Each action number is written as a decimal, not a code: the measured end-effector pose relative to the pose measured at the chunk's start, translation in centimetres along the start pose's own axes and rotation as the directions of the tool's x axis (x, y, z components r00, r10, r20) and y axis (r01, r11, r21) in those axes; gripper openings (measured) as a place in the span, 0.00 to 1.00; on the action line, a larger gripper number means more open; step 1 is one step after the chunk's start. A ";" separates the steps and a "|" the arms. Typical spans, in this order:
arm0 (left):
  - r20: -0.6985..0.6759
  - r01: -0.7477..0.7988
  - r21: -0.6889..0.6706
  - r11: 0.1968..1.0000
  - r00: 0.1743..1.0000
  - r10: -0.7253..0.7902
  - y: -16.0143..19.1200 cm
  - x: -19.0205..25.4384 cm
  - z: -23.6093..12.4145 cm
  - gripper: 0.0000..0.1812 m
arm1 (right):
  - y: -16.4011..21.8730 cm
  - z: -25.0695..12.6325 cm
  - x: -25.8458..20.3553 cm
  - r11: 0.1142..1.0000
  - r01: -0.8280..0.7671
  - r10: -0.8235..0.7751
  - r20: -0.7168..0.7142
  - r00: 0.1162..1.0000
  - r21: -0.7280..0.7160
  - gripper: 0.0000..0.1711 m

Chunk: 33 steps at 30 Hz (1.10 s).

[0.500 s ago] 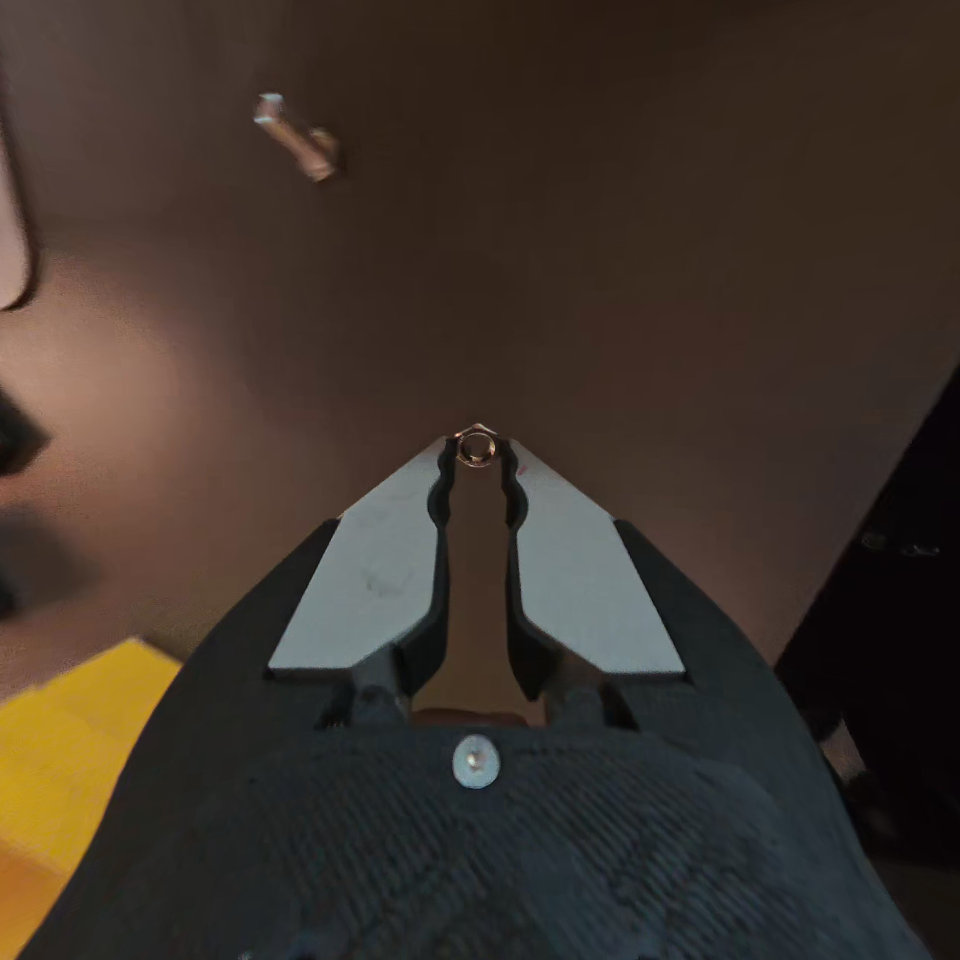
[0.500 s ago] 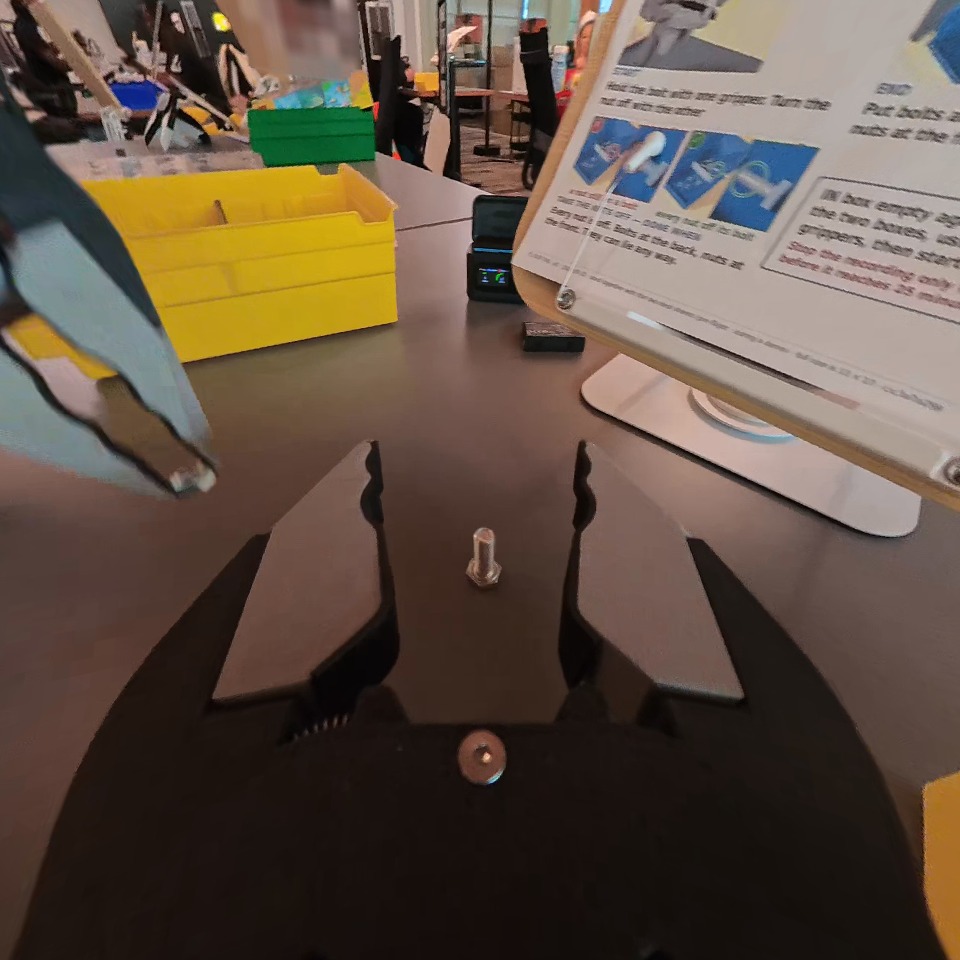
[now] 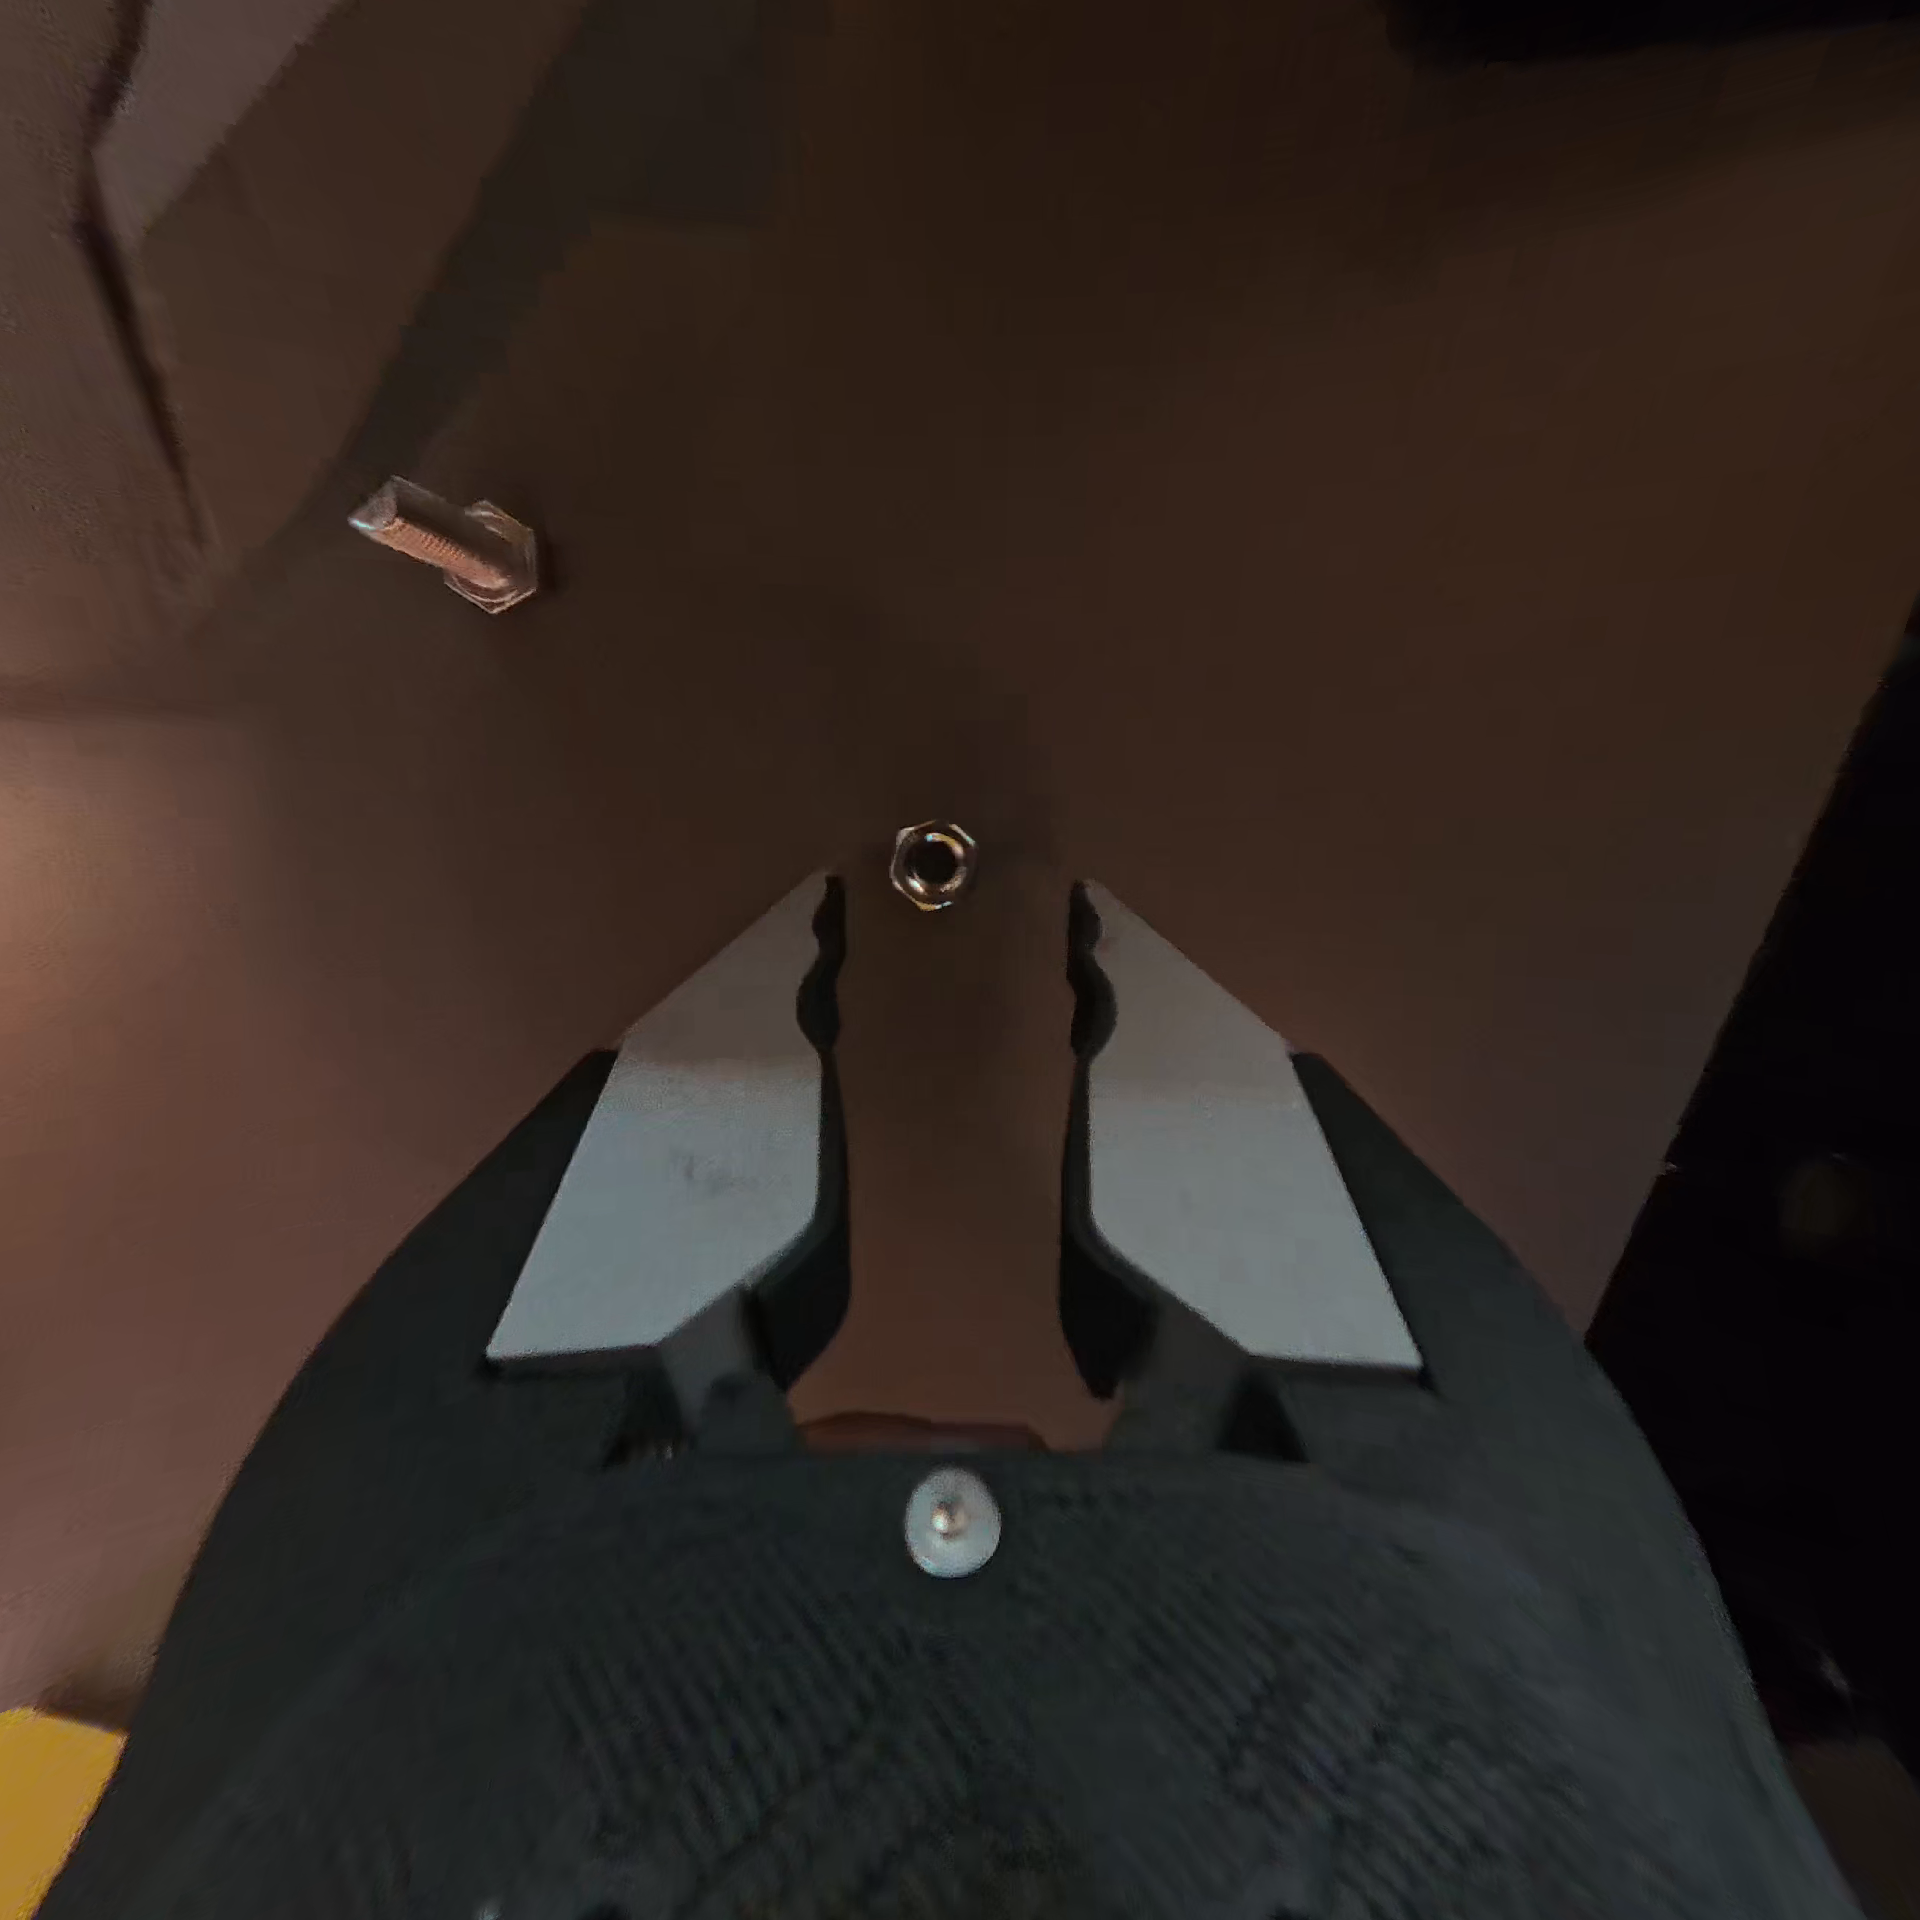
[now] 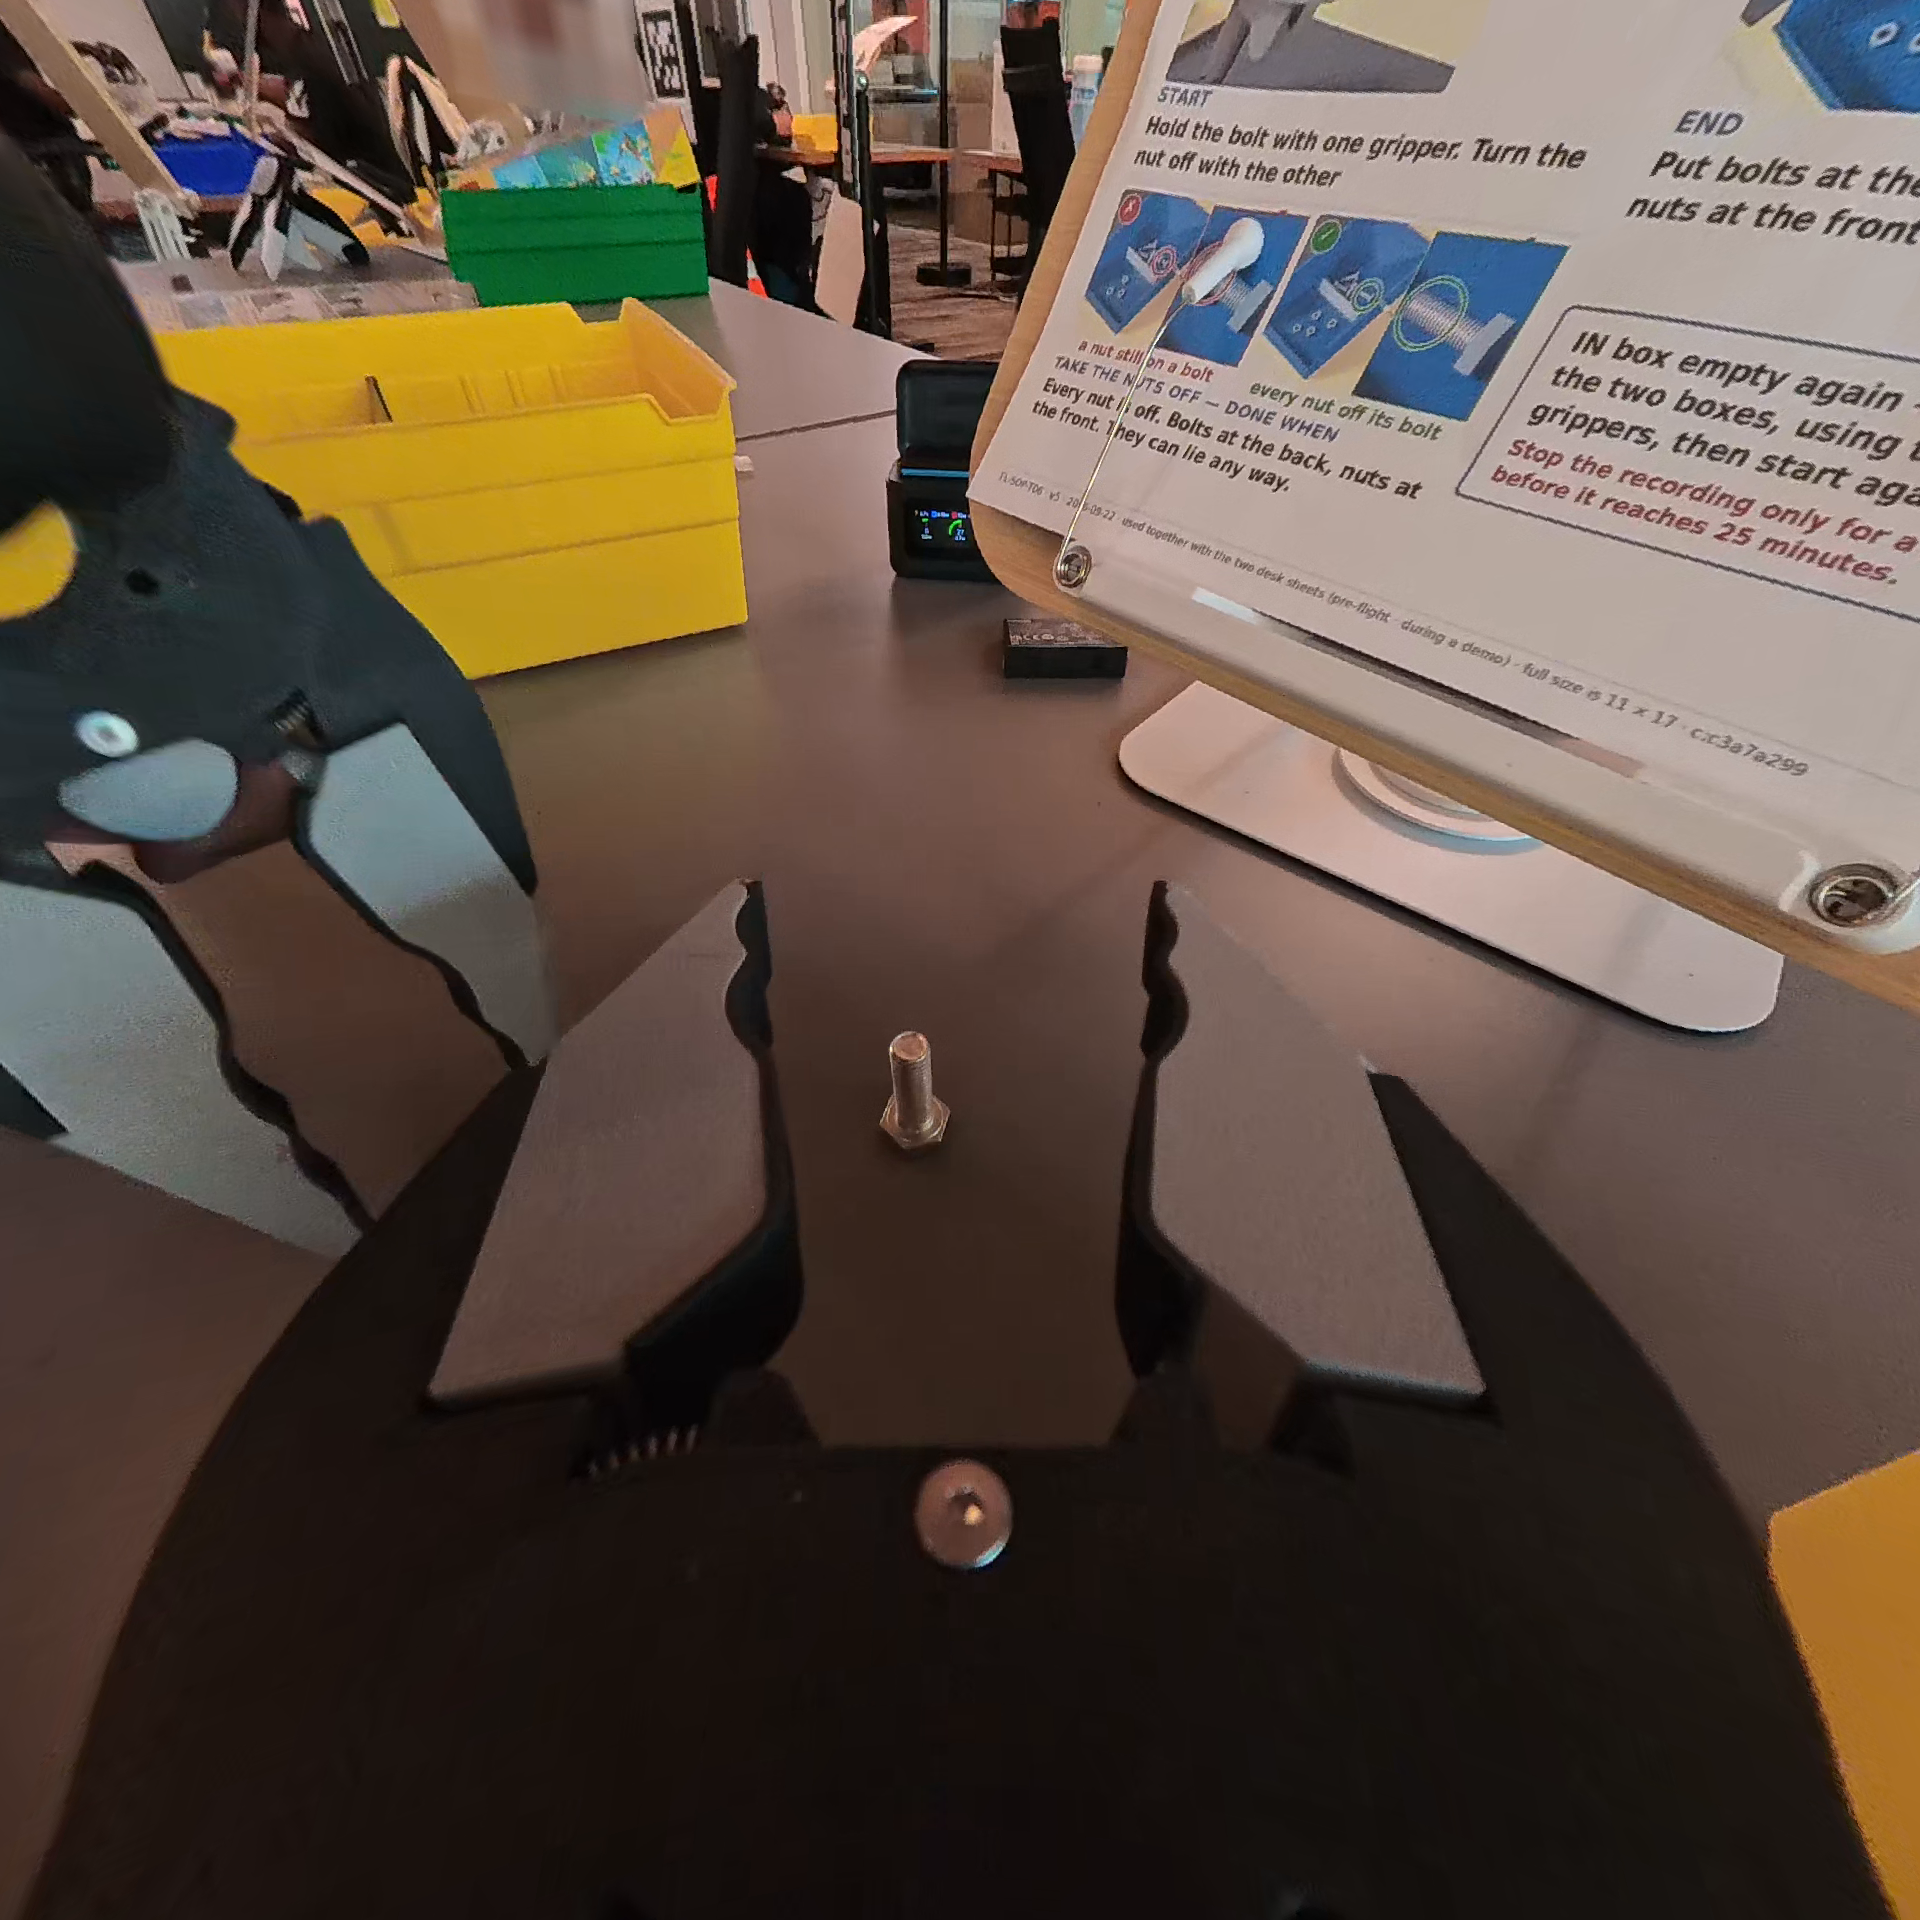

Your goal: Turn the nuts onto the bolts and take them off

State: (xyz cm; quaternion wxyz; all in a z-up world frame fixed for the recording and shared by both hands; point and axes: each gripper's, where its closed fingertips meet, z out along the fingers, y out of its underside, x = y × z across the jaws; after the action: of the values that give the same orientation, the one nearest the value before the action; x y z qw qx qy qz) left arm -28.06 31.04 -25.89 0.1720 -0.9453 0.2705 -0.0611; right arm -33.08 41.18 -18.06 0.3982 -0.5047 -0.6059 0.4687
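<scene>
My left gripper (image 3: 954, 891) is open and points down at the dark table. A small silver nut (image 3: 932, 865) lies flat on the table just past its fingertips, free of the pads. A silver bolt (image 3: 447, 556) stands on its head to the far left of it. My right gripper (image 4: 954, 891) is open and empty, low over the table. The same bolt (image 4: 914, 1101) stands upright on its head between the right gripper's fingers, untouched. One of the left gripper's fingers (image 4: 416, 873) shows at the left of the right wrist view and hides the nut there.
A tilted instruction board (image 4: 1455, 416) on a white base (image 4: 1455, 894) stands at the right. Stacked yellow bins (image 4: 499, 488) and a green bin (image 4: 577, 239) stand at the back left. A black device with a screen (image 4: 935, 499) and a small black block (image 4: 1065, 649) lie behind the bolt.
My left gripper has opened and let go of the nut, which now lies on the table. In the right wrist view the left gripper has come lower and nearer. The right gripper stays open around the bolt.
</scene>
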 end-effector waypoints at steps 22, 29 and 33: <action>0.063 0.223 0.553 0.802 0.950 -0.307 0.6 -9.0 -4.4 0.20 | 1.7 1.2 -0.2 0.997 -0.041 0.049 0.135 0.990 -0.060 0.30; 0.120 0.184 0.558 0.810 0.947 -0.297 0.4 -9.4 -3.7 0.18 | 3.8 0.8 -0.8 0.977 -0.071 0.111 0.194 0.975 -0.202 0.21; 0.105 0.185 0.578 0.795 0.949 -0.297 0.3 -9.7 -3.5 0.17 | 5.1 1.4 -0.8 0.953 -0.079 0.137 0.181 0.974 -0.293 0.16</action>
State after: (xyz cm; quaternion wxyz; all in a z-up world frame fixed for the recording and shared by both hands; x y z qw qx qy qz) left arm -37.14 35.00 -22.95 0.4577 -0.8808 0.0999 -0.0687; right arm -33.04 40.47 -23.36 0.2328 -0.5397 -0.6748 0.4462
